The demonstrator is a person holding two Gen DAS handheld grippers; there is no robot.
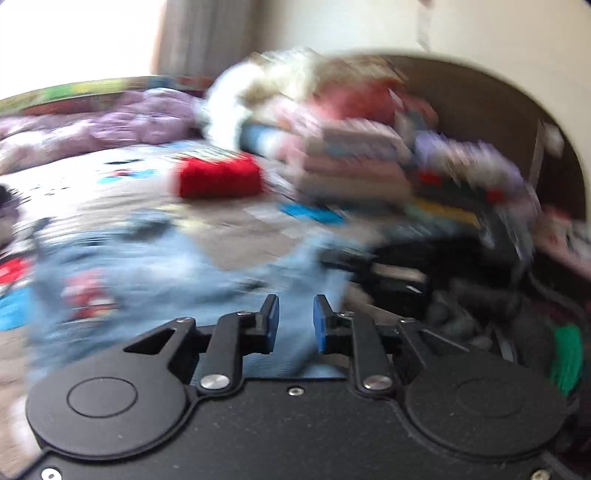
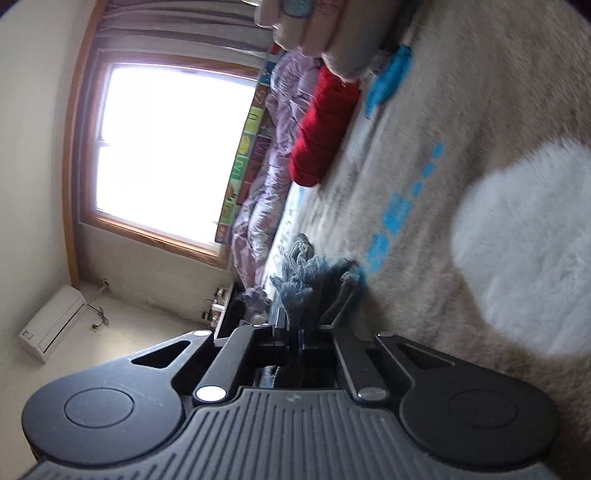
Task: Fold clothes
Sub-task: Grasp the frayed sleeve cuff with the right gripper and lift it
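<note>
A bright window (image 2: 162, 147) with a wooden frame sits in a pale wall, a striped curtain (image 2: 184, 29) along one edge. A white air conditioner (image 2: 51, 323) is mounted nearby. A colourful picture-tile board (image 2: 243, 147) stands against the window.

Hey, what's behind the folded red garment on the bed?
Behind the red garment lies a crumpled lilac quilt, then an alphabet-print panel and the window. What the quilt covers is hidden. In the left wrist view, a blurred clothes pile sits beside it.
</note>
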